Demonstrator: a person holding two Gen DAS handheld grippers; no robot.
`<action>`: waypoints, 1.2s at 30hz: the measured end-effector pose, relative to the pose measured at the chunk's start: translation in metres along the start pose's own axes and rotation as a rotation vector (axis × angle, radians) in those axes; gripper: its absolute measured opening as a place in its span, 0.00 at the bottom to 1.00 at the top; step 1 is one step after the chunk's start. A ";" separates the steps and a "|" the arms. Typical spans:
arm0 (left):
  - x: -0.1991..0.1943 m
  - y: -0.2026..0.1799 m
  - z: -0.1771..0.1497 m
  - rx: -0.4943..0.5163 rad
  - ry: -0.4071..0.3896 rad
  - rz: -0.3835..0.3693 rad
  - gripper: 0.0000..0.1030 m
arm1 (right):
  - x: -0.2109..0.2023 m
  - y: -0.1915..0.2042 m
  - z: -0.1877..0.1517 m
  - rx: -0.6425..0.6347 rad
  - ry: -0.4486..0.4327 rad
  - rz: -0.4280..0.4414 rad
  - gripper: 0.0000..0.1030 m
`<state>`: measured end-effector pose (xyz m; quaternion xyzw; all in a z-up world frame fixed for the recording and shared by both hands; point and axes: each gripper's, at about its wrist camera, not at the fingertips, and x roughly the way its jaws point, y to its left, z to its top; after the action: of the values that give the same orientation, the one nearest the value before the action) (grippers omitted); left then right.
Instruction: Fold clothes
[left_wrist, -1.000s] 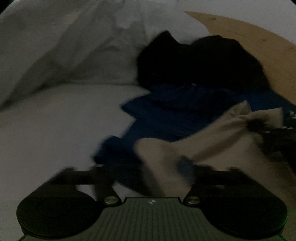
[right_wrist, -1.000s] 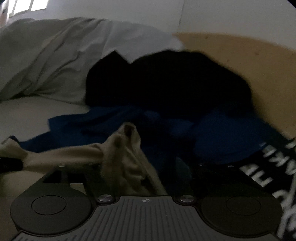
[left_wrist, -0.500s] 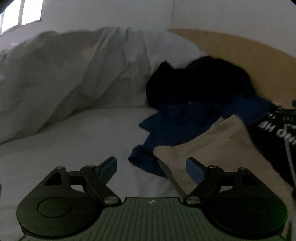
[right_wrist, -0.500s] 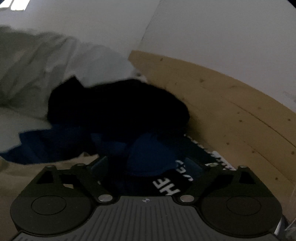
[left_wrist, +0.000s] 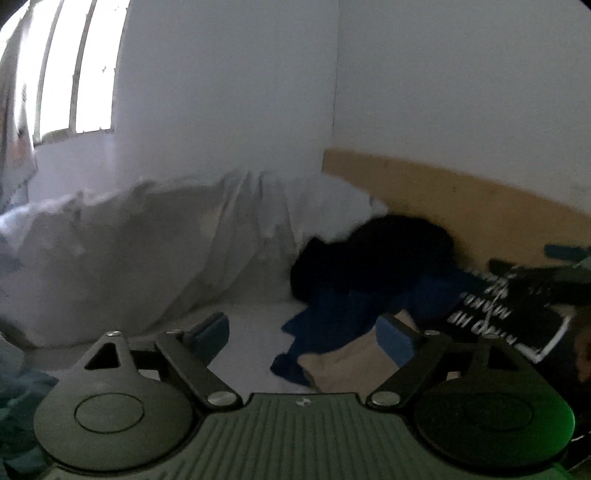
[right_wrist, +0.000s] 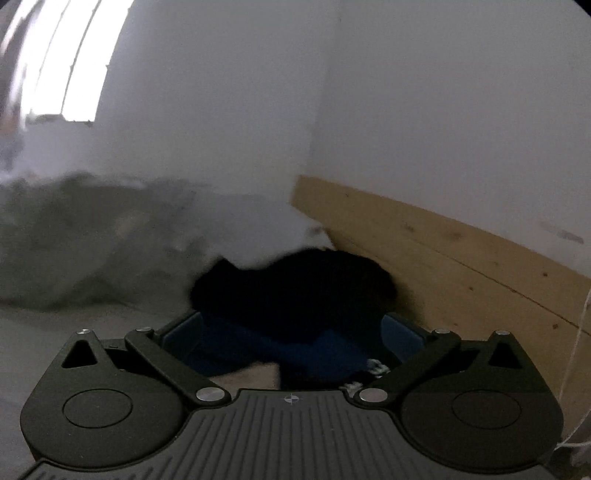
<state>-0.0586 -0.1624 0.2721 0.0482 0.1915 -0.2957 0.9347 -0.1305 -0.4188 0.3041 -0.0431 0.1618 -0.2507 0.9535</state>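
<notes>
My left gripper (left_wrist: 303, 334) is held above the bed, its jaws opening wide with nothing between the blue pads (left_wrist: 210, 328). Below and ahead of it a beige garment (left_wrist: 343, 362) lies flat on the white sheet. Beyond it is a pile: a blue garment (left_wrist: 332, 317), a black garment (left_wrist: 376, 251) and a black T-shirt with white lettering (left_wrist: 495, 314). My right gripper (right_wrist: 290, 332) is also opening and grips nothing. It looks over the blue garment (right_wrist: 295, 350) and the black garment (right_wrist: 295, 284), and a corner of the beige garment (right_wrist: 247, 376) shows just under it.
A rumpled white duvet (left_wrist: 147, 251) is heaped along the left and back of the bed. A wooden headboard (right_wrist: 443, 258) runs along the right wall behind the pile. A window (left_wrist: 74, 74) is high on the left. Teal cloth (left_wrist: 14, 387) shows at the lower left edge.
Both grippers have let go of the beige garment, opened wider, and risen and drawn back from the pile. The garment now lies flat on the bed, and both views take in more wall.
</notes>
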 end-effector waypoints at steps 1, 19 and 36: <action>-0.016 -0.001 0.002 0.001 -0.024 0.001 1.00 | -0.015 0.002 0.006 0.013 -0.010 0.016 1.00; -0.149 0.041 -0.041 -0.103 -0.083 0.112 1.00 | -0.159 0.092 0.025 0.043 -0.016 0.296 1.00; -0.083 0.144 -0.153 -0.301 0.080 0.238 1.00 | -0.136 0.219 -0.089 0.039 0.139 0.420 1.00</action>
<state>-0.0891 0.0318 0.1600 -0.0582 0.2635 -0.1488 0.9513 -0.1700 -0.1615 0.2239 0.0272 0.2277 -0.0521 0.9720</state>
